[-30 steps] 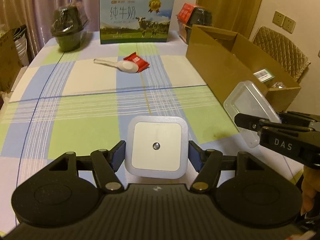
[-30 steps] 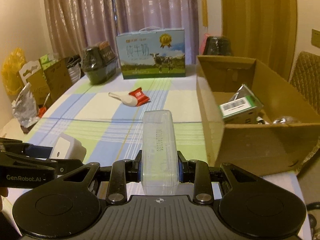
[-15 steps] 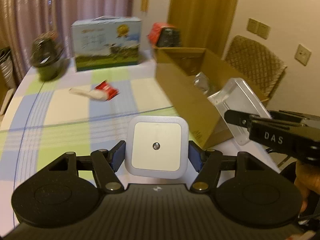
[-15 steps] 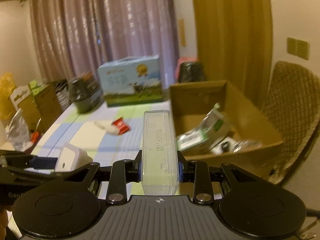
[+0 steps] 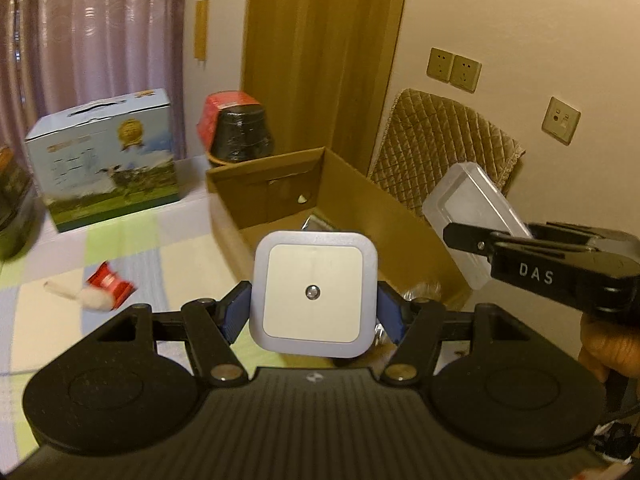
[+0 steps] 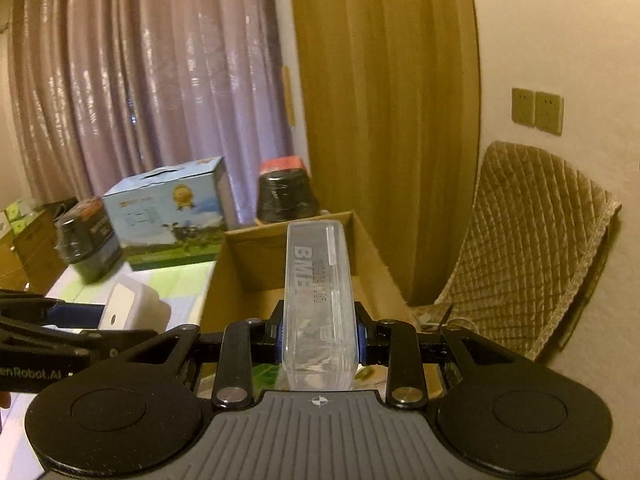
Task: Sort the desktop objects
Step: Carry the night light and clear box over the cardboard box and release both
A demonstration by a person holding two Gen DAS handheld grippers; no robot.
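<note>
My left gripper (image 5: 314,312) is shut on a white square night light (image 5: 314,294), held in the air at the near left edge of the open cardboard box (image 5: 360,196). My right gripper (image 6: 318,336) is shut on a clear plastic case (image 6: 318,300), held above the near end of the cardboard box (image 6: 368,252). In the left wrist view the right gripper (image 5: 560,272) and its clear case (image 5: 472,208) are at the right. In the right wrist view the night light (image 6: 132,308) is at the left. A red packet (image 5: 110,284) and a white spoon (image 5: 80,298) lie on the checked tablecloth.
A blue milk carton box (image 5: 108,168) and a black wrapped tub with a red lid (image 5: 238,130) stand at the table's far side. Another black tub (image 6: 90,240) is farther left. A quilted chair (image 5: 440,152) stands behind the box, by the wall.
Both grippers have risen and swung right toward the cardboard box, each still holding its object. The box now lies directly ahead of both.
</note>
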